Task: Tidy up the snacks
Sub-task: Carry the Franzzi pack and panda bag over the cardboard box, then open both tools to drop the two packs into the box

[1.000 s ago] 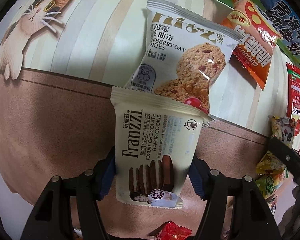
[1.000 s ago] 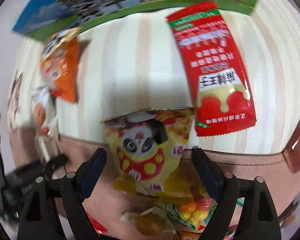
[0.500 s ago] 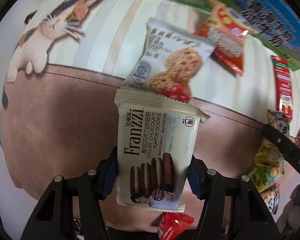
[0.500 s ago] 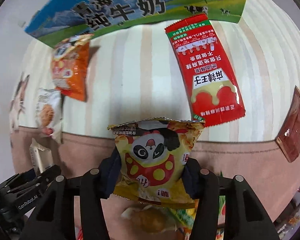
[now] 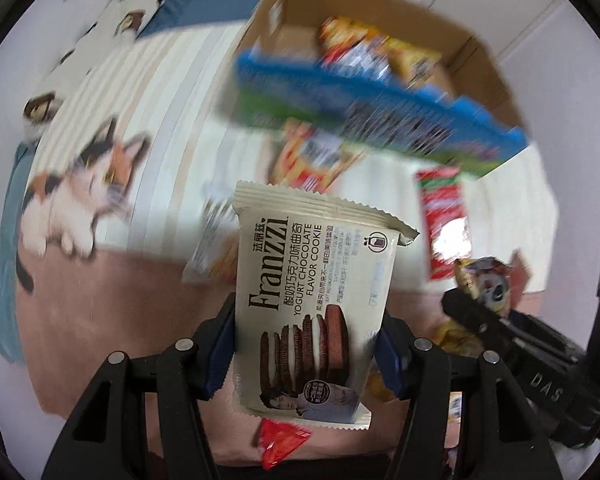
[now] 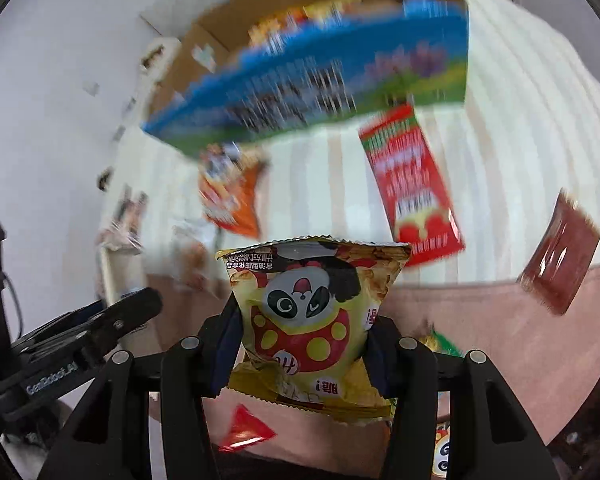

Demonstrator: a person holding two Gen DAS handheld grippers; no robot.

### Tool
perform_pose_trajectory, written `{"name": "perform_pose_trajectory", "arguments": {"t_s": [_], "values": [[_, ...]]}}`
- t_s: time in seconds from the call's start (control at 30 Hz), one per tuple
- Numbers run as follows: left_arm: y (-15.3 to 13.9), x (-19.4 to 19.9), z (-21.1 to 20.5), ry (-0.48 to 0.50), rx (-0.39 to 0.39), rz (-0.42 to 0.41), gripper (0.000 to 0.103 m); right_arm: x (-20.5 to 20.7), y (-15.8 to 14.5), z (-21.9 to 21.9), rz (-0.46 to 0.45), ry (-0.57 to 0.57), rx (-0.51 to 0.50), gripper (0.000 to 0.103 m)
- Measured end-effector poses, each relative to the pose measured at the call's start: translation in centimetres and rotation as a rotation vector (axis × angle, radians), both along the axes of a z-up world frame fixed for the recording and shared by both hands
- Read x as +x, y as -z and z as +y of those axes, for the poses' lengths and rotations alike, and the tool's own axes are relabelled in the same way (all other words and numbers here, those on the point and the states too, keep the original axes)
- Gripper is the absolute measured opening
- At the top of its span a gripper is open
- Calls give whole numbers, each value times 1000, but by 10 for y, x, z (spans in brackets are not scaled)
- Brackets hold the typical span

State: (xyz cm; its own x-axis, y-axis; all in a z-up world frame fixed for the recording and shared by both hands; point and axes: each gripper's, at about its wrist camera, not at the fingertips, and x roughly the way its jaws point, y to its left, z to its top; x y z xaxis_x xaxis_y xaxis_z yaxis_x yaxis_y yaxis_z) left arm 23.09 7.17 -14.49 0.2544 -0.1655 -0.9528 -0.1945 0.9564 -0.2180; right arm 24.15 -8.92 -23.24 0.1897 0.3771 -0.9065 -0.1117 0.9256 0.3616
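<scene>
Left gripper (image 5: 306,354) pinching cream cookie pack (image 5: 314,304) at lower sides, pack upright, lifted above pink blanket (image 5: 100,304). Cat print (image 5: 76,192) on striped cloth far left. Behind pack: blurred cookie packet (image 5: 212,252), orange snack bag (image 5: 312,160). Far centre: blue milk carton box (image 5: 380,112), open, snacks inside. Right of it: long red sachet (image 5: 444,216).

Right gripper (image 6: 300,354) clamped on yellow panda snack bag (image 6: 308,320), held off blanket. Dark red packet (image 6: 560,268) far right. Small red candy (image 6: 246,434) near, below bag.
</scene>
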Motion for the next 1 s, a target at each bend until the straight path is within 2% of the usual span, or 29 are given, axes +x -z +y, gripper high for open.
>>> {"name": "perform_pose_trajectory", "arguments": {"t_s": [0.1,0.2,0.3,0.4,0.57,0.67,0.8,1.0], "values": [[-36,32,-6,36,-21,-60,58,22,-45,-14,-64,1,47,55],[-60,64,-7,67,-29,-96,58,51,-74,-11,-125,-4,61,55],[-83,107,-11,97,0,-120,58,86,-90,-3,-174,-3,37,55],[-89,149,-10,111,35,-120,58,134,-101,-3,-206,1,-23,55],[-68,230,-2,113,64,-30,58,209,-93,-1,-205,9,-118,55],[-45,274,6,104,87,28,58,254,-83,-3,-178,20,-156,55],[-12,316,20,92,108,95,58,305,-61,-4,-120,33,-202,55],[28,355,35,77,156,169,58,347,-27,-3,-83,32,-282,55]]}}
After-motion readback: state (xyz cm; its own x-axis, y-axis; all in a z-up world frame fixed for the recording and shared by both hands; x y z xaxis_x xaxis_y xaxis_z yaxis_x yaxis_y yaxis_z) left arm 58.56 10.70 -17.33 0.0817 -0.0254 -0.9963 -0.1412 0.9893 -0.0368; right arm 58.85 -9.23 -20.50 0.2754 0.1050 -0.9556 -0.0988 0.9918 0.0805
